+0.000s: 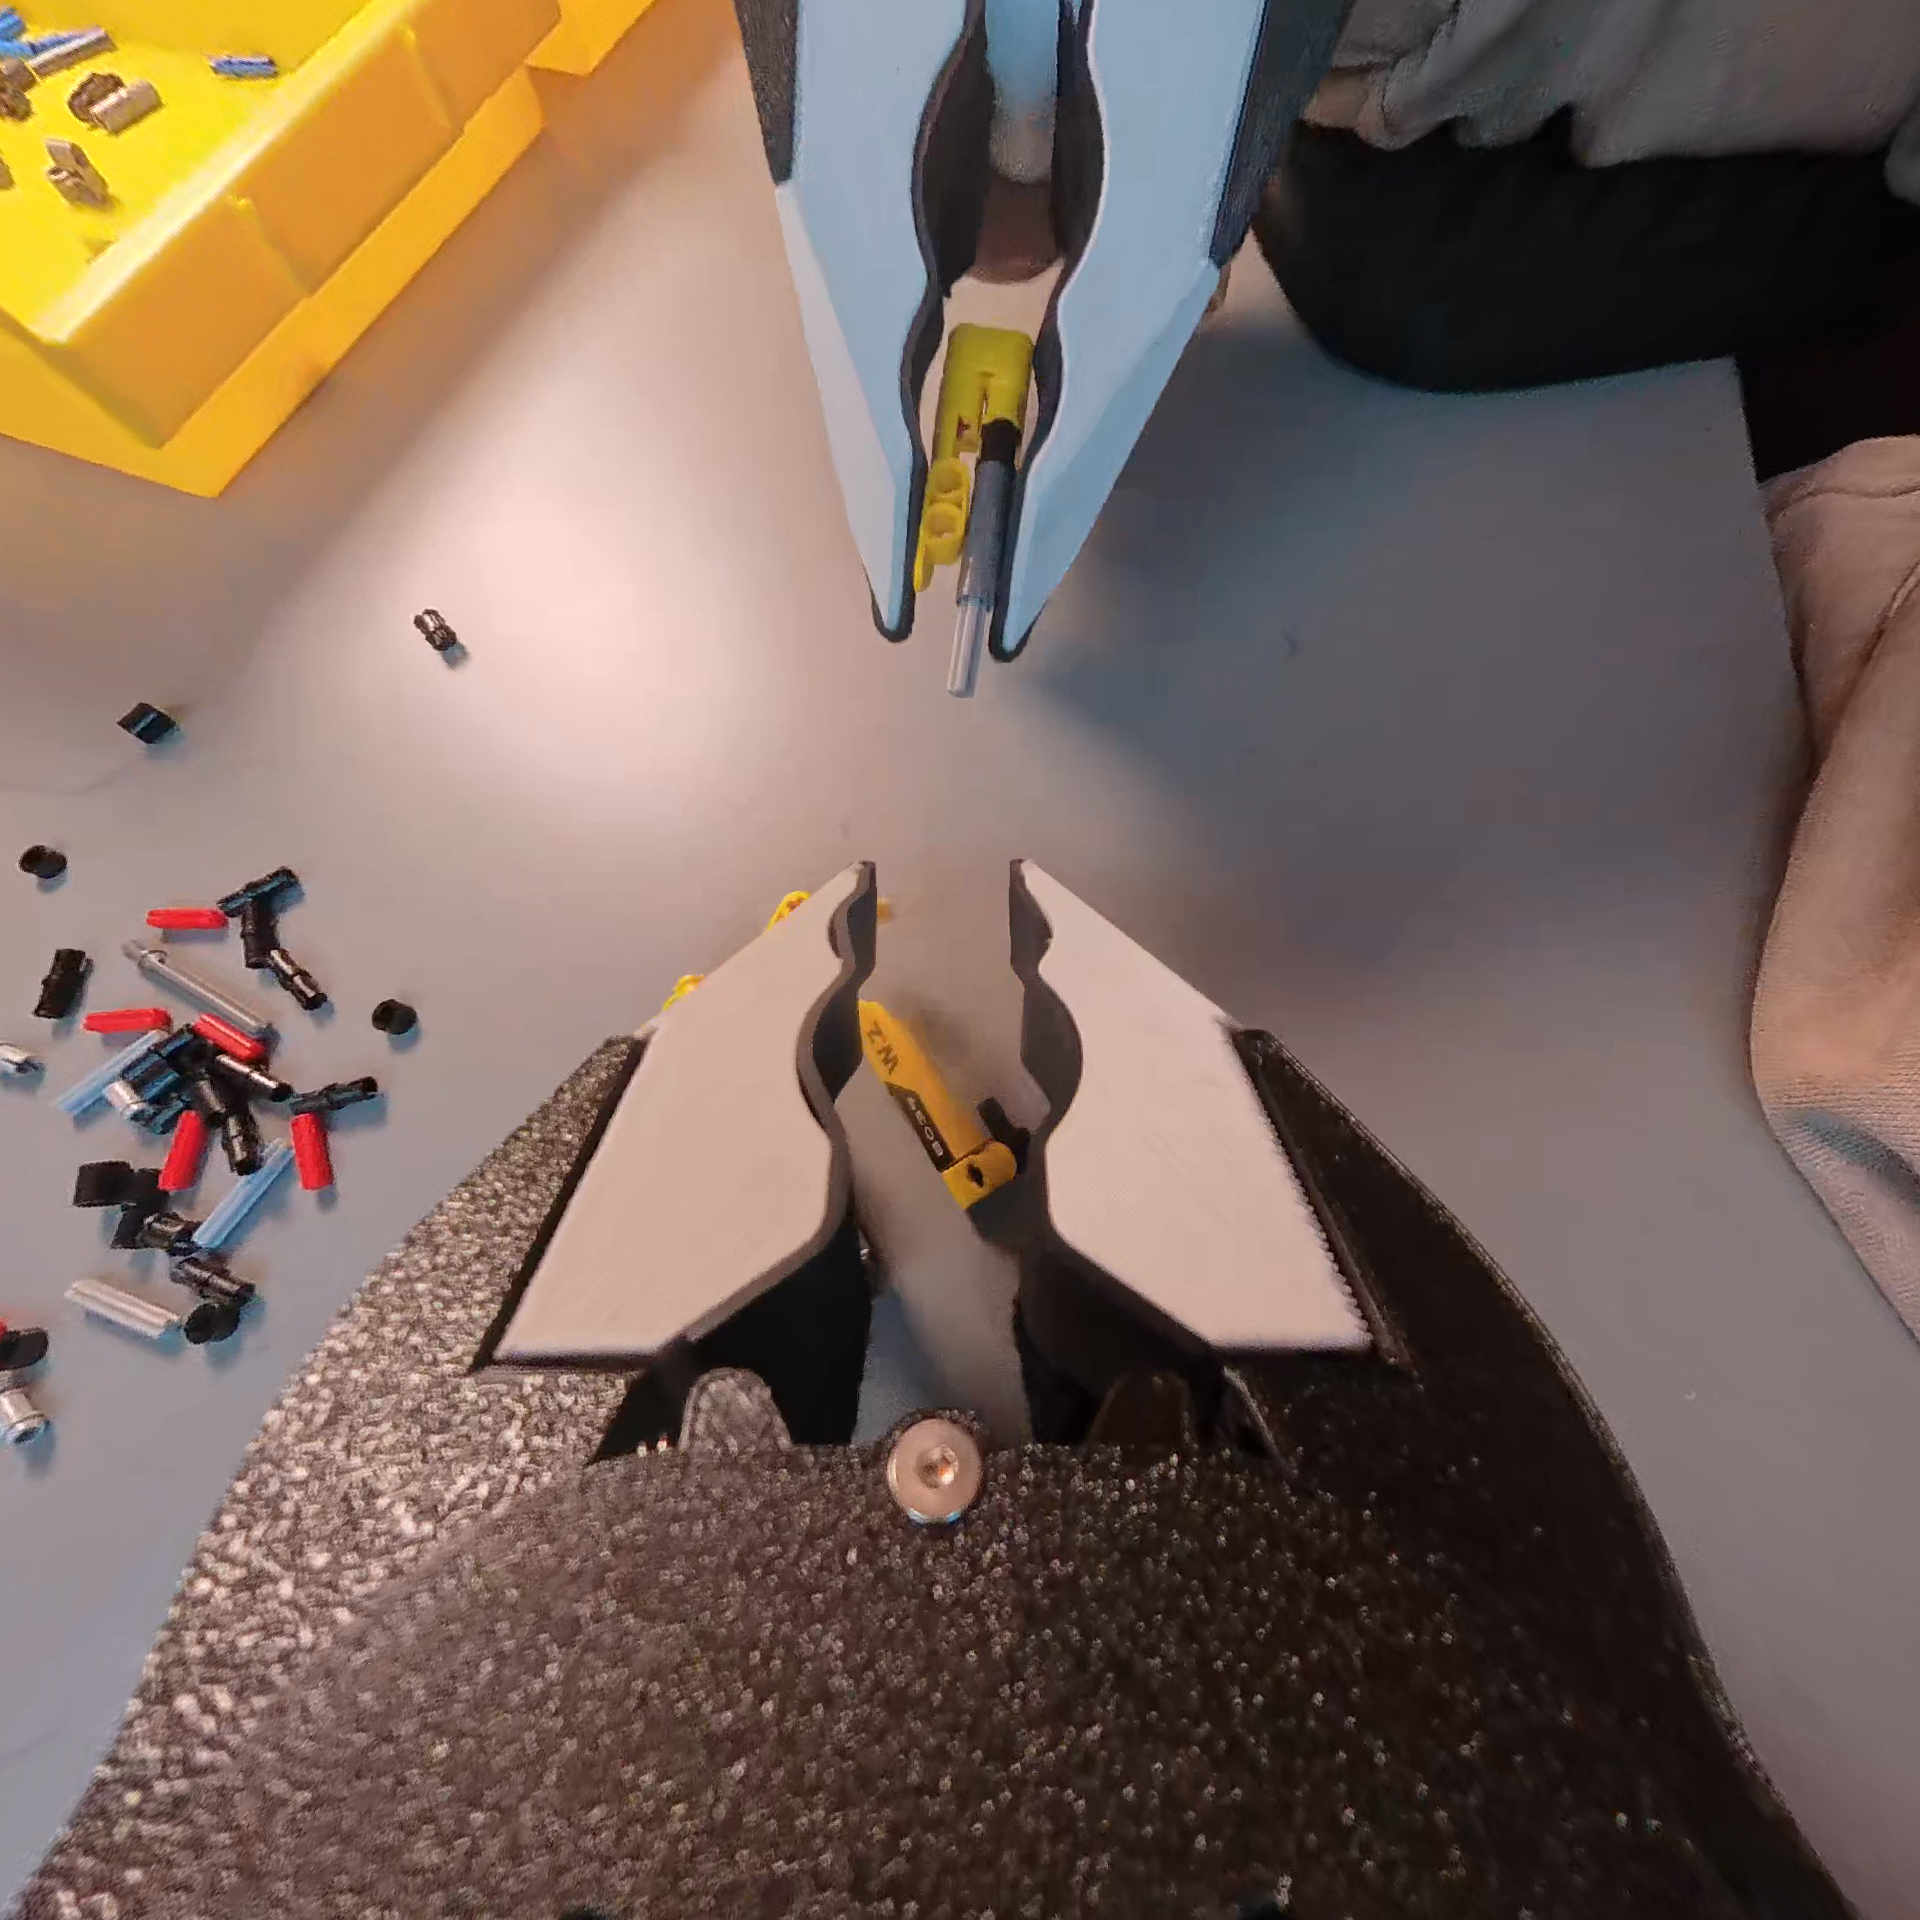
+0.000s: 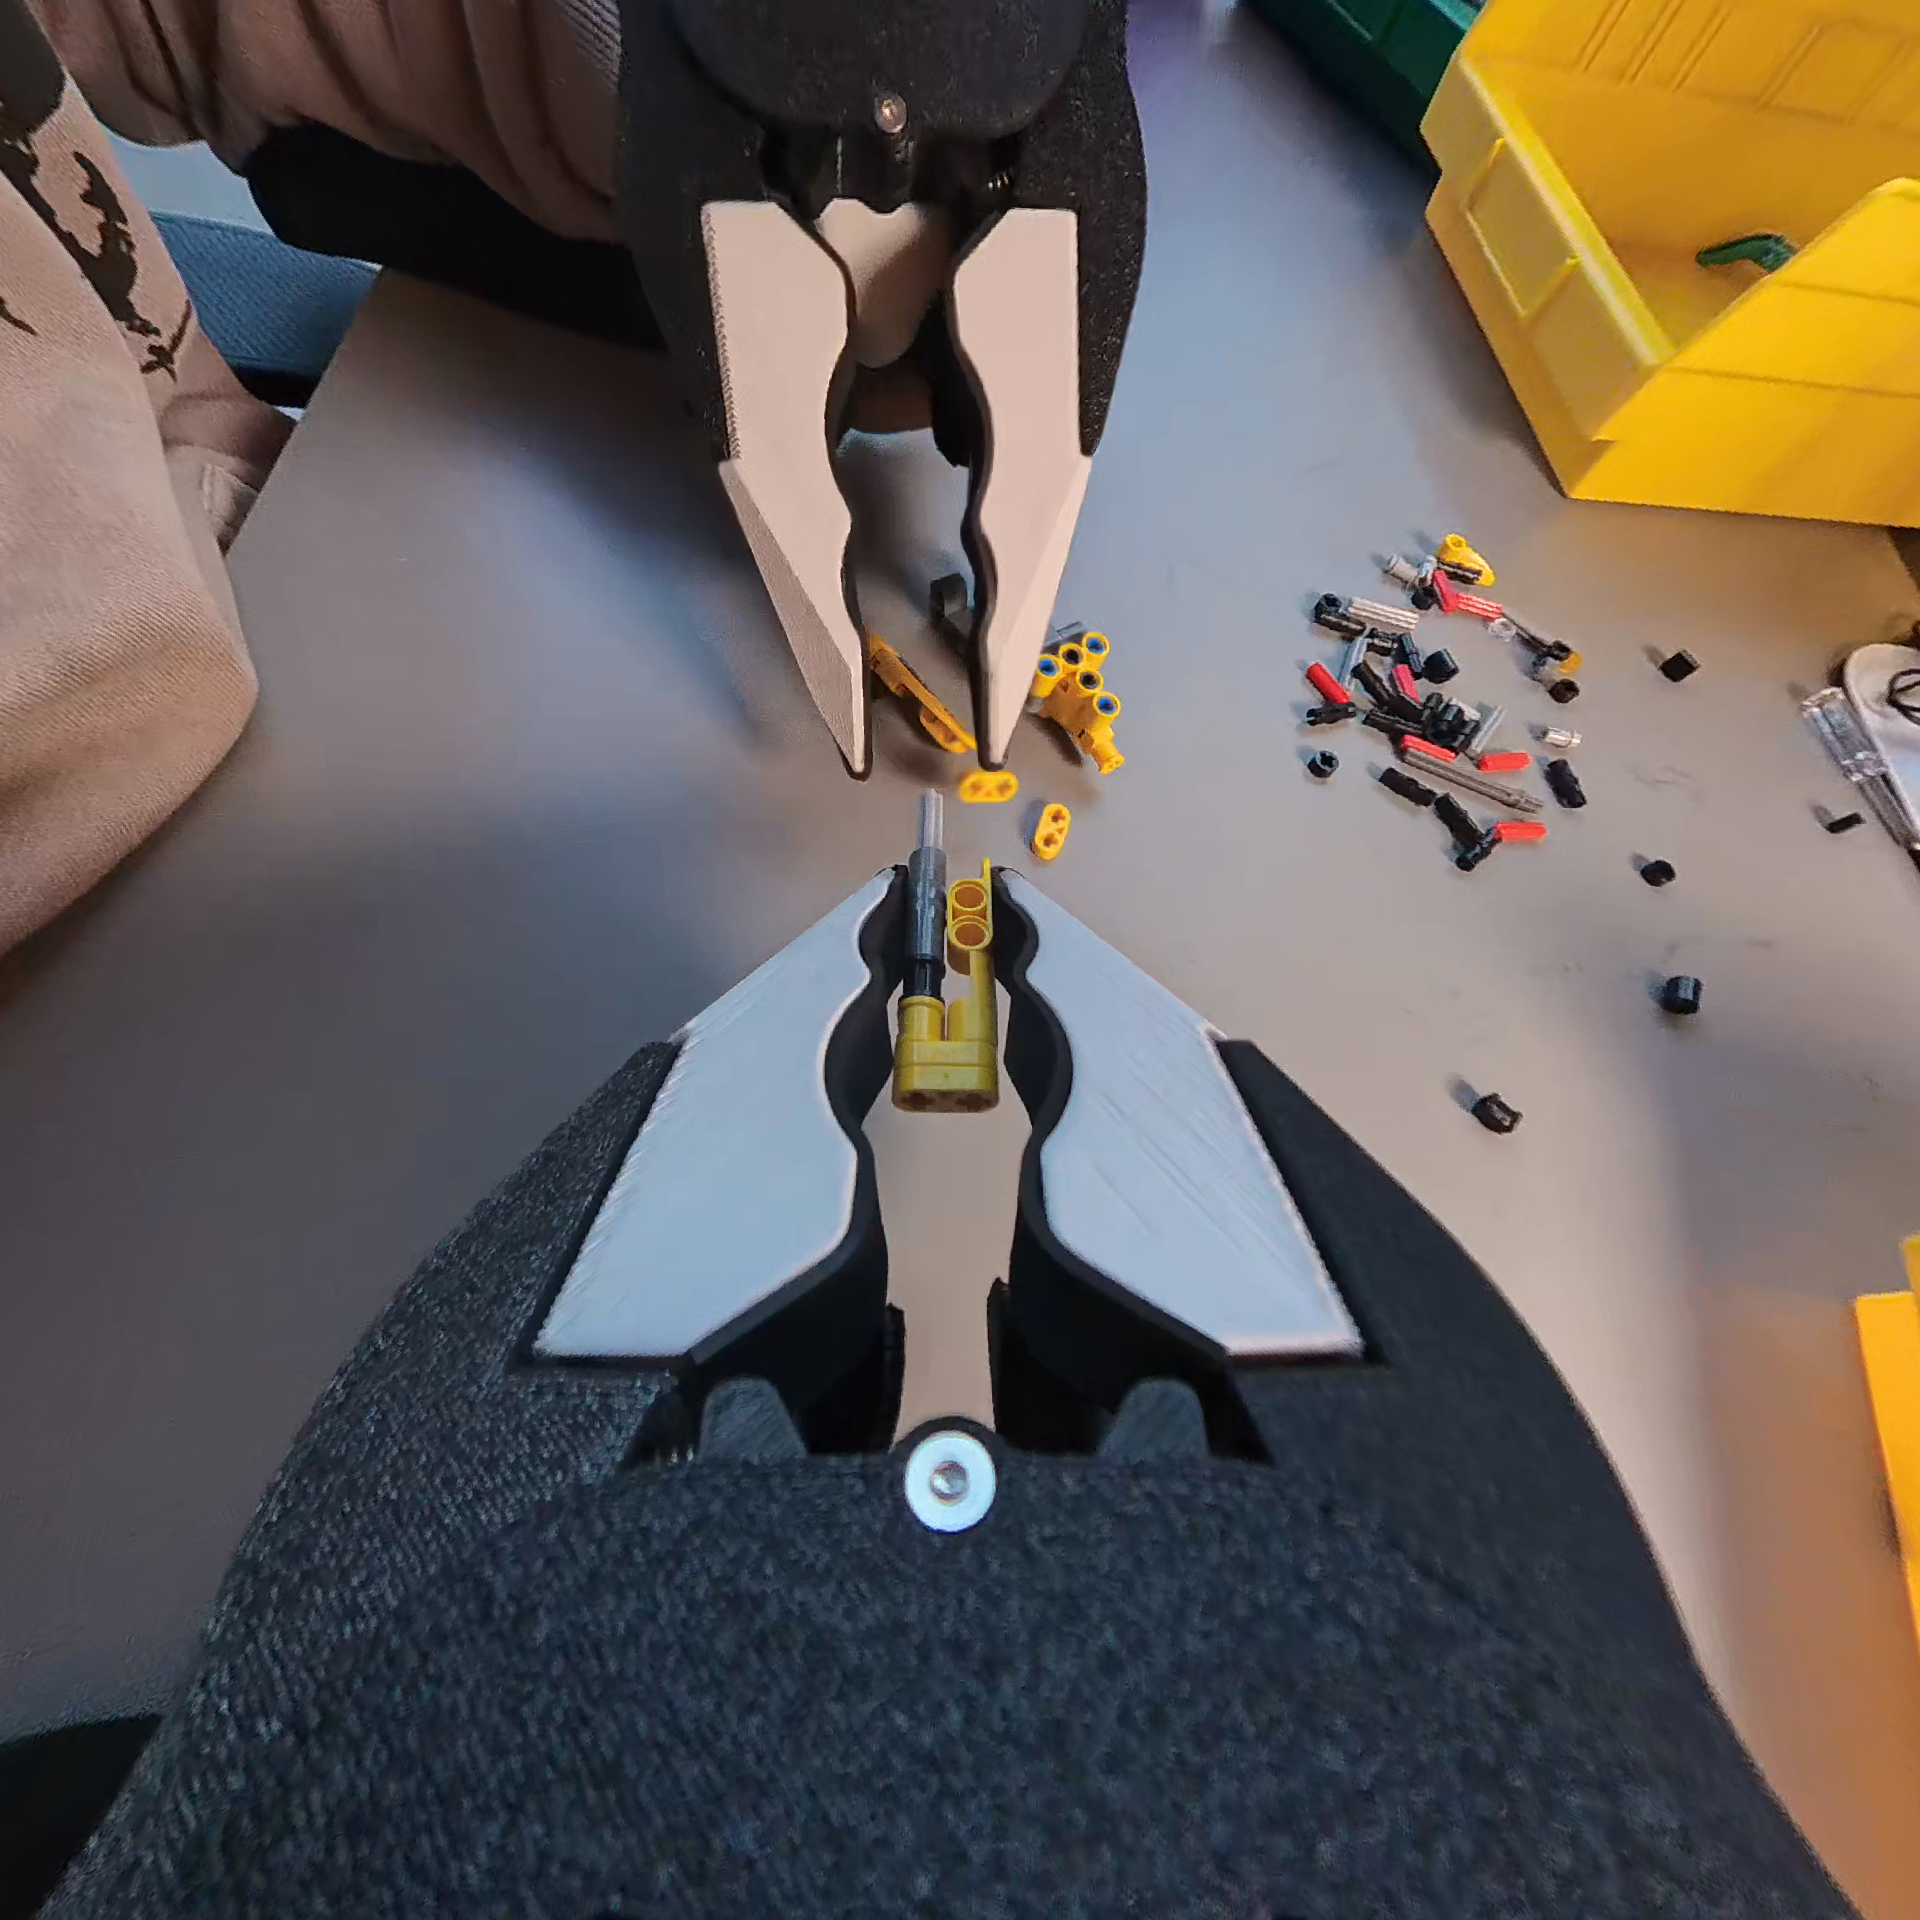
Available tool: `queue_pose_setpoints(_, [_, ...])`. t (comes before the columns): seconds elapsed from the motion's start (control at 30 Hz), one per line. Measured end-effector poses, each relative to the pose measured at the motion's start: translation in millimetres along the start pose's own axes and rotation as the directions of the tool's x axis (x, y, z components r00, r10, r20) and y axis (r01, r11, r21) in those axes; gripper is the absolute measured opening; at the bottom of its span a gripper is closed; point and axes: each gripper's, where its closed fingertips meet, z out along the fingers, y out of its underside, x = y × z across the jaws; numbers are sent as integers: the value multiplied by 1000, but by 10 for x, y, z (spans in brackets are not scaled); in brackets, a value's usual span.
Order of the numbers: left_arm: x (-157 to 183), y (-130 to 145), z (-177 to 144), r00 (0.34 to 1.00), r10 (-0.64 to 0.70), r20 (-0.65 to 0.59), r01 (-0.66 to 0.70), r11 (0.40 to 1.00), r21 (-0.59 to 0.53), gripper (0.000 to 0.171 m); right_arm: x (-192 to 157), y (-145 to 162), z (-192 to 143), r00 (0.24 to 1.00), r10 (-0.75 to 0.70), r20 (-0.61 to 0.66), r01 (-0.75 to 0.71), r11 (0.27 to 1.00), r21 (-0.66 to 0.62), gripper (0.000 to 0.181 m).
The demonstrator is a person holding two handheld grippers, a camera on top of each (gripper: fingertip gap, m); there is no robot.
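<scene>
Yellow brick assembly (image 2: pixel 948 1023) with a grey axle (image 2: pixel 925 883) is sitting clamped between the right gripper's (image 2: pixel 943 875) fingers, the axle poking out at 12 o'clock toward the left gripper (image 2: pixel 923 767). That gripper's fingers are standing parted, gripping nothing, over a yellow beam (image 1: pixel 920 1096) lying on the grey surface (image 2: pixel 520 831). Two yellow links (image 2: pixel 1018 808) are lying just beside them. Loose pieces (image 2: pixel 1439 696) are lying scattered at 2 o'clock, yellow bins (image 2: pixel 1683 312) farther beyond.
</scene>
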Motion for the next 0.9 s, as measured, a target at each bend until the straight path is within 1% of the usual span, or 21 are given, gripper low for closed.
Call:
queue_pose_setpoints(0.07, [5,-68,-32,1000,-17,-8,17,999,42,24,-28,-17,35,1000,-7,6,7,1000,2,12])
queue_pose_setpoints(0.13, [34,-114,-47,1000,-4,-16,5,998,65,21,-59,-23,79,1000,-16,11,16,1000,-2,12])
queue_pose_setpoints(0.23, [111,-137,-33,999,35,-25,-34,997,67,16,-118,-61,144,999,-25,28,25,1000,8,13])
queue_pose_setpoints(0.33, [170,-175,-39,998,61,-34,-58,995,81,7,-165,-93,188,999,-35,41,35,999,12,13])
queue_pose_setpoints(0.6, [195,-195,-56,997,73,-34,-70,994,87,4,-178,-136,203,999,-41,36,40,999,25,13])
queue_pose_setpoints(0.9, [152,-176,-73,999,22,-49,-17,996,91,4,-110,-139,176,998,-56,-10,56,998,38,14])
